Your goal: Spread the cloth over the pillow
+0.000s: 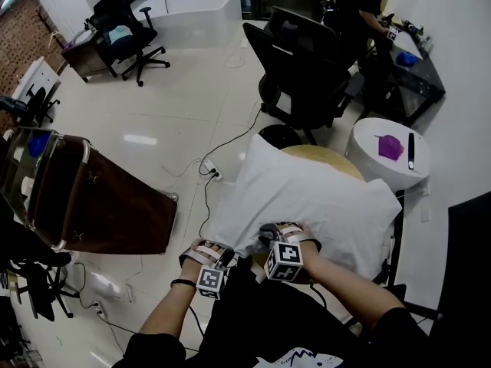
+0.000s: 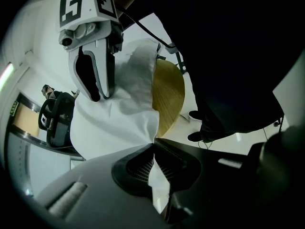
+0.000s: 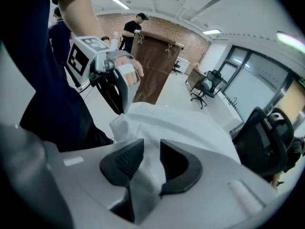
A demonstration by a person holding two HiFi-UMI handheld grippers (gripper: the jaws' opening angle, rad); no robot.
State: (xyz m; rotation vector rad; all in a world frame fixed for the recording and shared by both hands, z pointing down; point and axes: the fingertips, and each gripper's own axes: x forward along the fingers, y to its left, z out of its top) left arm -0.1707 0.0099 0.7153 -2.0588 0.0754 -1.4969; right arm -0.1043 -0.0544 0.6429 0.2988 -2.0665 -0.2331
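Observation:
A white cloth [image 1: 307, 198] lies plump over the round wooden table [image 1: 330, 156]; the pillow under it does not show apart from it. Both grippers are at its near edge, close to my body. My left gripper [image 1: 222, 254] is shut on a thin corner of the cloth [image 2: 119, 123], pinched between its pads [image 2: 153, 149]. My right gripper [image 1: 270, 233] holds a thicker bunched fold of the cloth [image 3: 176, 123] that fills the gap between its jaws [image 3: 151, 159]. Each gripper shows in the other's view, the right gripper [image 2: 95, 97] above the cloth and the left gripper [image 3: 119, 109] at the cloth's edge.
A black office chair [image 1: 307, 75] stands just beyond the table. A white round side table [image 1: 383, 167] with a purple object [image 1: 390, 146] is at the right. A brown padded panel on a frame [image 1: 100, 198] stands at the left. Cables and a power strip [image 1: 209, 167] lie on the floor.

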